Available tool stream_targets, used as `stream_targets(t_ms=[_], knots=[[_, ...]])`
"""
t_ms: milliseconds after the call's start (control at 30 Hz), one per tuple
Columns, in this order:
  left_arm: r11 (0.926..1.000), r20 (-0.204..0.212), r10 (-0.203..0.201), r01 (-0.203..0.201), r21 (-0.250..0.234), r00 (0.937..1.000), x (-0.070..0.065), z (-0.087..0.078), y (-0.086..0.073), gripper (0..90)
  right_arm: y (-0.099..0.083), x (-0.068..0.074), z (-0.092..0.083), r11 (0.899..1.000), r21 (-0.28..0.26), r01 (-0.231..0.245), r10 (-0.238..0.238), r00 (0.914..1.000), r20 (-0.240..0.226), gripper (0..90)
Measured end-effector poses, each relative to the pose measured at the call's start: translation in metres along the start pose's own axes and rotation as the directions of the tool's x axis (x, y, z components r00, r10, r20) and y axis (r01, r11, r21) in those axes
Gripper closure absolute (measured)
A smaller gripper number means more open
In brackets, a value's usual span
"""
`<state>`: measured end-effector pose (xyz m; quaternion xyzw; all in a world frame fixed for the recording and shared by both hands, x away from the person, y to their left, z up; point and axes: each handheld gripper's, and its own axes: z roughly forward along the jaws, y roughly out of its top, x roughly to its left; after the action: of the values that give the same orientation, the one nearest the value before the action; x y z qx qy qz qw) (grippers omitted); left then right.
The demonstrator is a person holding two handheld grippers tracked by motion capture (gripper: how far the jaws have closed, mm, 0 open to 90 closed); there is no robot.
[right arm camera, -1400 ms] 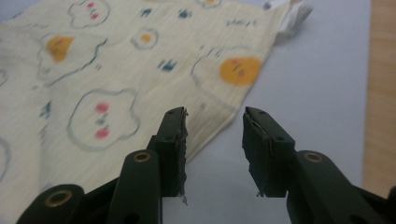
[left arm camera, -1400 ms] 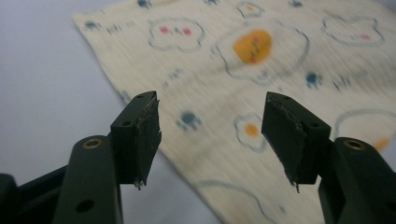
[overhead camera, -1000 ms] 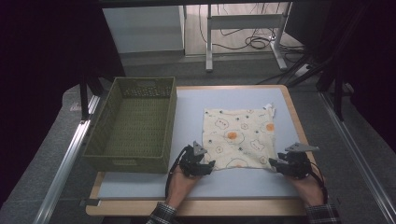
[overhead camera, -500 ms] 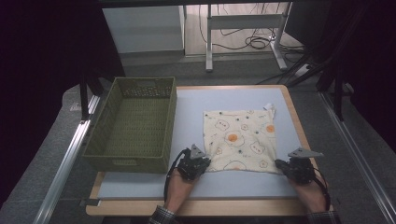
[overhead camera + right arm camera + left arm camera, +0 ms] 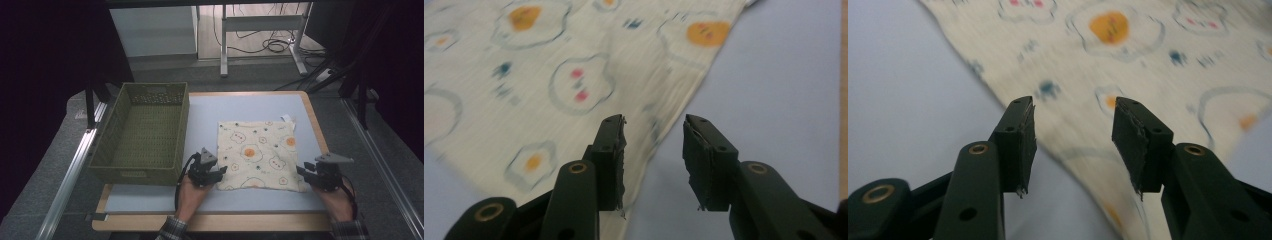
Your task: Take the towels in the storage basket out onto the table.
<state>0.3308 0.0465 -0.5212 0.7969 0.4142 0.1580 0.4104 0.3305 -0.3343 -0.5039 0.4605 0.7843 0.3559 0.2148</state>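
Left gripper and right gripper: jaws apart, nothing held, poised at the near corners of the cream square cloth printed with fried eggs. Cloth spread flat on pale blue tabletop, beside green woven basket. Grey floor beyond.

A square cream cloth printed with fried eggs and small bear faces lies flat and spread out, to the right of the green basket and well apart from it. A small white tag sticks out at its far right corner, the one farthest from the basket.
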Motion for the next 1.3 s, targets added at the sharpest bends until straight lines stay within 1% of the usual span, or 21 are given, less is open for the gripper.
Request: stream_targets(t_ms=[67, 100, 167, 267, 367, 433, 500, 567, 633, 667, 733, 800, 833, 933, 1033, 1100, 1167, 1200, 1233, 1267, 1300], knots=[[1.0, -0.028, 0.003, -0.002, 0.002, 0.9996, 0.005, 0.01, 0.012, 50.3, 0.011, -0.008, 0.013, 1.0, -0.007, -0.014, 0.014, 0.9999, 0.008, 61.4], [1.0, -0.038, -0.002, 0.002, 0.0, 0.9993, 0.008, 0.015, 0.018, 50.4, 0.016, -0.012, 0.019, 1.0, -0.004, -0.023, 0.023, 0.9997, 0.011, 61.8], [0.9997, -0.048, -0.023, 0.023, -0.003, 0.9986, 0.018, 0.024, 0.029, 52.1, 0.026, -0.019, 0.032, 1.0, -0.004, -0.027, 0.027, 0.9994, 0.023, 63.8], [0.9987, -0.067, -0.051, 0.051, -0.002, 0.9964, 0.034, 0.039, 0.041, 54.2, 0.039, -0.03, 0.047, 0.999, 0.001, -0.044, 0.044, 0.9987, 0.027, 66.2], [0.9969, -0.075, -0.078, 0.078, -0.001, 0.9941, 0.049, 0.053, 0.05, 54.8, 0.05, -0.038, 0.059, 0.999, -0.004, -0.053, 0.054, 0.9984, 0.019, 68.0], [0.9955, -0.084, -0.095, 0.095, 0.0, 0.992, 0.057, 0.061, 0.053, 54.8, 0.056, -0.042, 0.066, 0.998, -0.003, -0.057, 0.057, 0.9982, 0.018, 68.1], [0.995, -0.103, -0.099, 0.1, 0.0, 0.9897, 0.062, 0.068, 0.056, 55.4, 0.061, -0.046, 0.074, 0.998, -0.001, -0.056, 0.056, 0.9982, 0.022, 68.4], [0.9943, -0.138, -0.106, 0.107, -0.002, 0.9848, 0.067, 0.074, 0.058, 56.6, 0.066, -0.049, 0.08, 0.998, 0.0, -0.061, 0.061, 0.9978, 0.027, 69.4], [0.994, -0.153, -0.109, 0.11, -0.004, 0.9822, 0.072, 0.078, 0.06, 57.8, 0.07, -0.053, 0.086, 0.998, 0.0, -0.068, 0.068, 0.9973, 0.029, 70.9], [0.9938, -0.158, -0.111, 0.111, -0.011, 0.9811, 0.074, 0.079, 0.061, 58.0, 0.072, -0.055, 0.088, 0.997, -0.001, -0.074, 0.074, 0.9969, 0.029, 71.4], [0.9935, -0.159, -0.114, 0.112, -0.018, 0.9808, 0.078, 0.082, 0.064, 58.7, 0.075, -0.059, 0.092, 0.997, -0.004, -0.079, 0.08, 0.9962, 0.035, 72.5], [0.9945, -0.165, -0.105, 0.104, -0.018, 0.9807, 0.082, 0.084, 0.066, 59.5, 0.078, -0.062, 0.095, 0.996, -0.009, -0.086, 0.086, 0.9956, 0.038, 73.1], [0.9948, -0.171, -0.102, 0.1, -0.016, 0.98, 0.083, 0.085, 0.067, 59.7, 0.079, -0.063, 0.097, 0.996, -0.01, -0.085, 0.085, 0.9955, 0.04, 73.3], [0.9947, -0.164, -0.103, 0.102, -0.013, 0.981, 0.087, 0.09, 0.07, 60.5, 0.083, -0.066, 0.102, 0.997, -0.017, -0.078, 0.079, 0.9956, 0.049, 73.9], [0.9949, -0.169, -0.1, 0.1, -0.01, 0.9805, 0.088, 0.096, 0.072, 60.3, 0.087, -0.069, 0.109, 0.997, -0.018, -0.076, 0.077, 0.9953, 0.06, 74.3], [0.9937, -0.18, -0.112, 0.111, -0.016, 0.9772, 0.09, 0.098, 0.072, 60.1, 0.089, -0.071, 0.113, 0.996, -0.02, -0.082, 0.084, 0.9945, 0.062, 75.0], [0.9931, -0.183, -0.117, 0.117, -0.013, 0.9761, 0.091, 0.101, 0.072, 59.7, 0.091, -0.073, 0.117, 0.996, -0.025, -0.083, 0.085, 0.9936, 0.074, 75.2], [0.9935, -0.188, -0.113, 0.113, -0.01, 0.9757, 0.092, 0.102, 0.072, 59.3, 0.091, -0.074, 0.12, 0.996, -0.025, -0.084, 0.086, 0.9933, 0.077, 75.3], [0.9934, -0.197, -0.114, 0.115, -0.006, 0.9739, 0.093, 0.103, 0.072, 59.0, 0.092, -0.075, 0.122, 0.996, -0.027, -0.086, 0.088, 0.9931, 0.078, 75.2], [0.9926, -0.2, -0.12, 0.121, -0.008, 0.9725, 0.094, 0.104, 0.072, 58.5, 0.092, -0.077, 0.124, 0.995, -0.027, -0.092, 0.094, 0.9926, 0.077, 75.2], [0.9921, -0.196, -0.125, 0.125, -0.012, 0.9725, 0.096, 0.105, 0.072, 57.9, 0.092, -0.078, 0.126, 0.995, -0.027, -0.094, 0.095, 0.9925, 0.076, 75.2]])
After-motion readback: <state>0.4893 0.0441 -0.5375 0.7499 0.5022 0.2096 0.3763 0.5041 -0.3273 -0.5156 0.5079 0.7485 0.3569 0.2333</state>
